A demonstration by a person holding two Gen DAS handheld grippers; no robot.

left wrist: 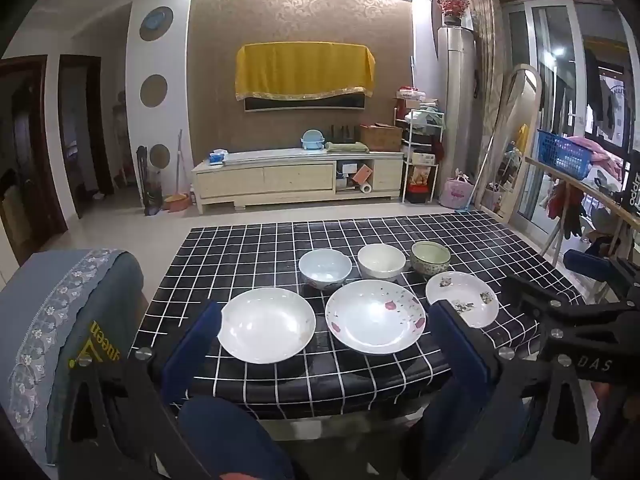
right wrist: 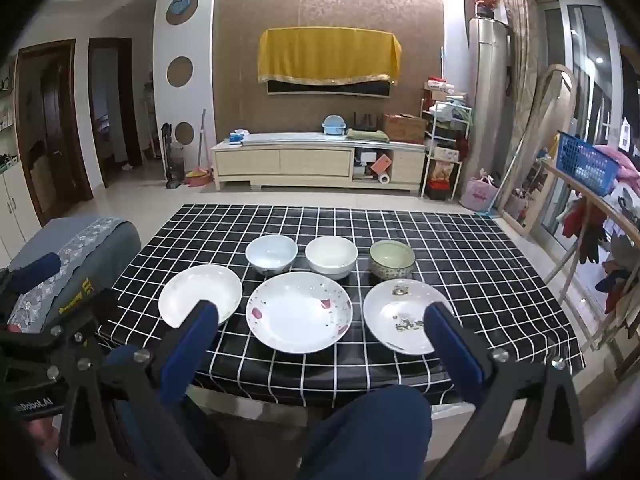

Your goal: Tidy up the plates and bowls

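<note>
Three plates lie in a front row on the black checked tablecloth [left wrist: 240, 256]: a plain white plate [left wrist: 267, 325] [right wrist: 200, 294] at left, a plate with pink flowers [left wrist: 375, 317] [right wrist: 299, 312] in the middle, a smaller patterned plate [left wrist: 464, 296] [right wrist: 404, 316] at right. Behind them stand a pale blue bowl [left wrist: 325, 268] [right wrist: 271, 253], a white bowl [left wrist: 381, 261] [right wrist: 331, 257] and a green patterned bowl [left wrist: 431, 258] [right wrist: 392, 259]. My left gripper [left wrist: 326, 320] is open and empty, held short of the table's near edge. My right gripper [right wrist: 322, 322] is open and empty, likewise back from the table.
A blue-grey upholstered chair [left wrist: 72, 320] [right wrist: 76, 248] stands at the table's left. The right gripper's body [left wrist: 576, 320] shows at right in the left wrist view. The person's knees [right wrist: 372, 432] are under the near edge. A wooden rack with a blue basket [right wrist: 586, 164] stands at right.
</note>
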